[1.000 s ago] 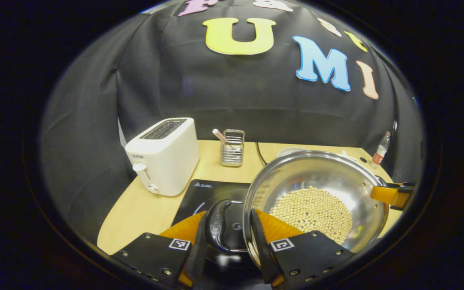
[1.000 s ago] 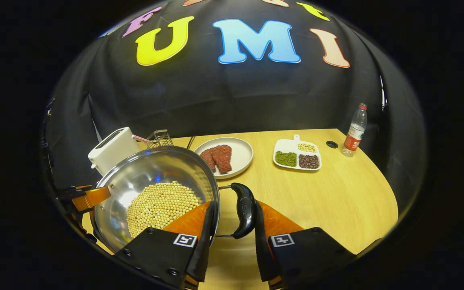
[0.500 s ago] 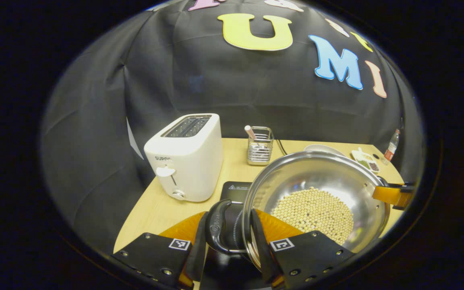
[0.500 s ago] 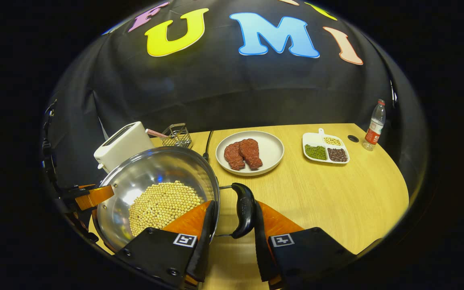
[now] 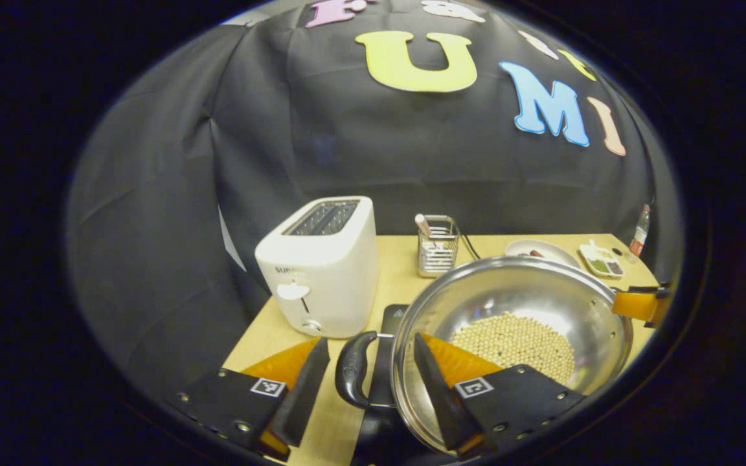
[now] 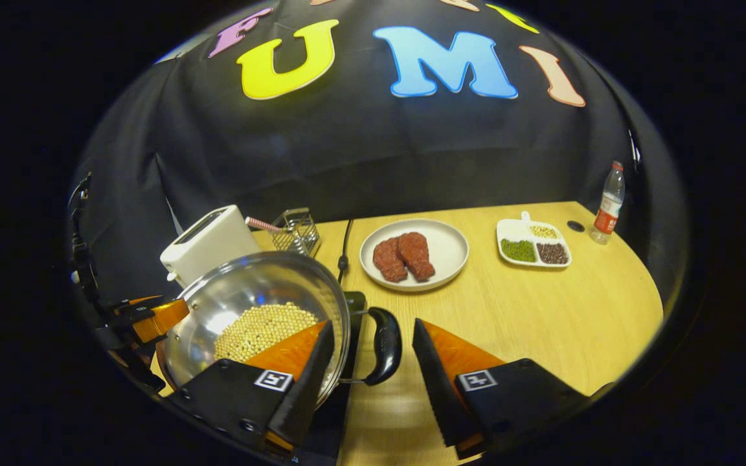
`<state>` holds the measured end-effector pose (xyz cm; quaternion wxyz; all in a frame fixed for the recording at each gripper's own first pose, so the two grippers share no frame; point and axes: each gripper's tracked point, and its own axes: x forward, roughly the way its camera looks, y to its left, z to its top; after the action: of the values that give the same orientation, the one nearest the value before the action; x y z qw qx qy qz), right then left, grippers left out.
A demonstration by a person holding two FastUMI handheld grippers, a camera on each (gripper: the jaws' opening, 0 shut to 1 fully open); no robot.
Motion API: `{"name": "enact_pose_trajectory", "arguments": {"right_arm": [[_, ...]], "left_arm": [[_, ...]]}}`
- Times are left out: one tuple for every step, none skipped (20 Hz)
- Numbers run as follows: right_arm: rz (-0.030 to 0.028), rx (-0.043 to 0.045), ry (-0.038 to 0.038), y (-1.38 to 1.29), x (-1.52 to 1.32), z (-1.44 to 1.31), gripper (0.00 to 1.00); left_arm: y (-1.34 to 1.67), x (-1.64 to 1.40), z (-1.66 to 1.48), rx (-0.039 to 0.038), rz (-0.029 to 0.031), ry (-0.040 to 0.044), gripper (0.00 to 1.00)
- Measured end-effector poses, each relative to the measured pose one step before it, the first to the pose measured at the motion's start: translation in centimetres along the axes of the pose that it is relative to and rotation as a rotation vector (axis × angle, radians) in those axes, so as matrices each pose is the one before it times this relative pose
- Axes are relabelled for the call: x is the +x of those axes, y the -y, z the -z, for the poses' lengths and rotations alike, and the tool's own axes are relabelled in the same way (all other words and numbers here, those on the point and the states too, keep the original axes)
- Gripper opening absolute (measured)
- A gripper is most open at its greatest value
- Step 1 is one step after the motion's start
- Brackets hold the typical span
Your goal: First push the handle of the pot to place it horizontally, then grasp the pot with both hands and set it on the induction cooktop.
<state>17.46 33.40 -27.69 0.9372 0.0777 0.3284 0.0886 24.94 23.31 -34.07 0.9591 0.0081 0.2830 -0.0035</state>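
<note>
Pot [image 5: 515, 304]: steel, round, holding a layer of pale beans [image 5: 515, 336]. It sits on the black cooktop [image 5: 394, 317], of which a corner and an edge strip show past the pot's rim; in the right gripper view the cooktop [image 6: 355, 304] shows beside the pot [image 6: 256, 291] and beans [image 6: 263, 327].

Pot handles: two black loop handles on opposite sides, lying level. One handle [image 5: 353, 369] lies between the left gripper's fingers; the other handle [image 6: 383, 346] lies between the right gripper's fingers.

Left gripper [image 5: 370, 382]: fingers spread apart, one outside the handle, the other over the pot's rim; neither presses on the handle.

Right gripper [image 6: 373, 362]: fingers spread apart, one over the pot's rim, the other clear of the handle over bare table. In the left gripper view its tip shows at the pot's far side [image 5: 642, 304].

Table [image 6: 541, 310]: light wood.

Toaster [image 5: 321, 265]: white, two slots, left of the cooktop at the table's back.

Wire holder [image 5: 436, 246]: holds a pale stick, stands beside the toaster near the wall.

Plate [image 6: 415, 254]: round, pale, with two red meat pieces [image 6: 404, 257], behind the pot.

Divided dish [image 6: 533, 241]: white, with green, dark and pale contents in separate compartments, right of the plate.

Bottle [image 6: 608, 204]: clear, red label, upright at the table's far right corner.

Cable [image 6: 344, 243]: black, running from the wall toward the cooktop.
</note>
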Motion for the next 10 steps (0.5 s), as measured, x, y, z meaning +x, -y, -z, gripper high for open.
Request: {"name": "enact_pose_trajectory", "arguments": {"right_arm": [[0.01262,-0.00466,0.04181,0.853,-0.979,-1.298,1.00],[0.01249,-0.00725,0.03447,0.993,-0.875,-1.122,0.98],[0.01124,-0.00798,0.03118,1.191,-1.010,-1.041,0.98],[0.00999,-0.01110,0.03363,1.219,-1.183,-1.087,0.98],[0.01132,-0.01657,0.03933,1.375,-1.138,-1.176,0.98],[0.01143,-0.01893,0.04074,1.438,-1.213,-1.122,0.98],[0.00984,-0.01903,0.04001,1.470,-1.336,-0.985,0.98],[0.00638,-0.01554,0.03848,1.414,-1.325,-0.970,0.98],[0.00621,-0.01385,0.02839,1.432,-1.242,-0.765,0.98],[0.00687,-0.00969,0.02582,1.489,-1.299,-0.663,0.98]], "left_arm": [[0.432,-0.879,-1.395,0.00698,-0.00129,0.03798,0.83],[0.667,-1.053,-1.448,0.00729,0.00229,0.03808,0.83],[0.840,-1.094,-1.510,0.00542,0.00081,0.03924,0.81],[0.919,-1.284,-1.697,-0.00082,0.00079,0.04075,0.83],[1.282,-1.124,-1.501,-0.00591,0.00877,0.03812,0.81],[1.413,-1.042,-1.257,-0.00913,0.00764,0.03083,0.80],[1.551,-1.032,-0.993,-0.01038,0.01363,0.02348,0.81],[1.609,-1.061,-0.856,-0.01395,0.01182,0.01710,0.83],[1.680,-0.918,-0.854,-0.01700,0.00873,0.01536,0.81],[1.637,-1.206,-0.769,-0.01652,0.01016,0.01518,0.83]]}}
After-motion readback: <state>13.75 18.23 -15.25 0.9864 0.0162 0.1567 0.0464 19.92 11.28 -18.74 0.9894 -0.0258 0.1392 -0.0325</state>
